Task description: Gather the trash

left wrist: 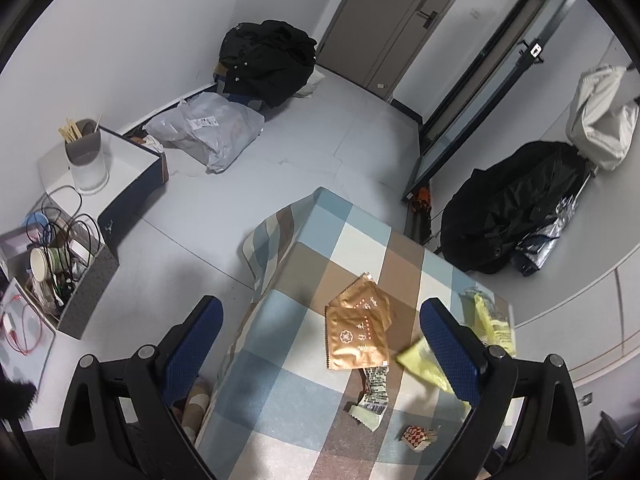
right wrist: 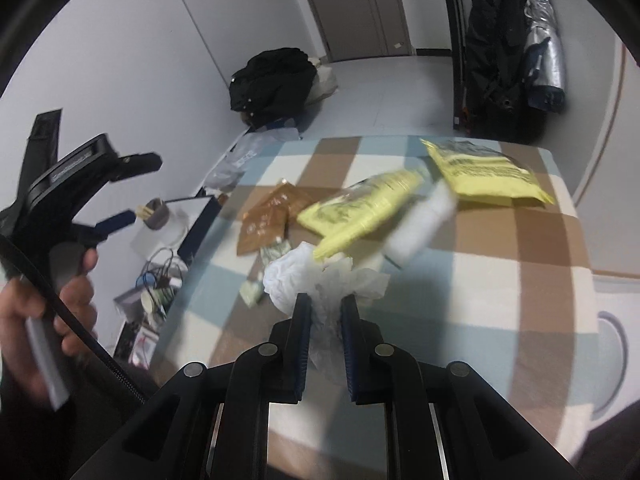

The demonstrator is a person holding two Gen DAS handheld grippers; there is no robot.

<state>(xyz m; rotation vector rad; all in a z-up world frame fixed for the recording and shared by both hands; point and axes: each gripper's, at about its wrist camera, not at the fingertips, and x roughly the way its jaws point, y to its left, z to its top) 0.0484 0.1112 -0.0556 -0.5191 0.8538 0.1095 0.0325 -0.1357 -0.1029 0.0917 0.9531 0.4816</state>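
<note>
- Between right gripper (right wrist: 325,312) jaws: crumpled tissue (right wrist: 320,280), clamped, clear of the table (right wrist: 500,280).
- Left gripper (left wrist: 320,344) open, empty; brown packets (left wrist: 358,328) lie just ahead, nearest it.

Right gripper (right wrist: 325,304) fingers pinched nearly together; left gripper (left wrist: 320,328) fingers spread wide.

Plain pale walls (left wrist: 132,40) meet a light grey floor (left wrist: 312,136). A table draped in a checked cloth of blue, brown and cream squares (left wrist: 304,360) fills the foreground. Beyond it stands a brown-grey door with a dark handle (left wrist: 384,20), beside a dark-framed glass panel (left wrist: 476,108). A black coat heaped in the far corner (left wrist: 268,60) lies by a grey plastic parcel bag (left wrist: 208,128); a white-topped navy box (left wrist: 128,176) sits against the left wall
</note>
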